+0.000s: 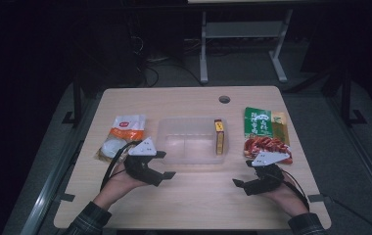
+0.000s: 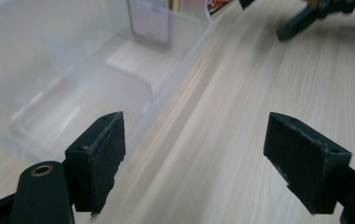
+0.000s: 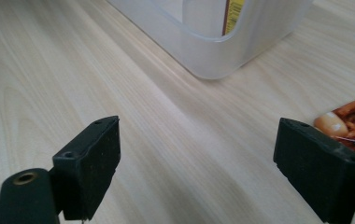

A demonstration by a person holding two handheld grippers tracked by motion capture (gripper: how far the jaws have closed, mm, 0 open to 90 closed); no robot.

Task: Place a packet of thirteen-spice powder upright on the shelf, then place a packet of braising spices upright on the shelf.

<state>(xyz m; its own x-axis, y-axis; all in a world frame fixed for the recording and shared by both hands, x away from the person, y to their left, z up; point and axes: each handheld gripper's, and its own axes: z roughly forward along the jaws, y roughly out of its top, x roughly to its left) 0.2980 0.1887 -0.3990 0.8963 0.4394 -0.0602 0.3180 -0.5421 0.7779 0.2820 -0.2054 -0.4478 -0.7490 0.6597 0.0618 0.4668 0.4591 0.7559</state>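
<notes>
clear plastic container [image 1: 191, 139] blurring in the left gripper view, cut off top and left; sitting just ahead-left of left gripper [image 2: 194, 163], jaws gaping wide, empty. right gripper [image 3: 196, 163] likewise wide, empty, red snack packet [image 3: 351, 119] lying beside its right jaw.

Wooden table [image 1: 189, 200]: clear tub [image 1: 192, 155] at centre, orange-white packet [image 1: 125, 129] left, green-red packet [image 1: 265, 132] right.
</notes>
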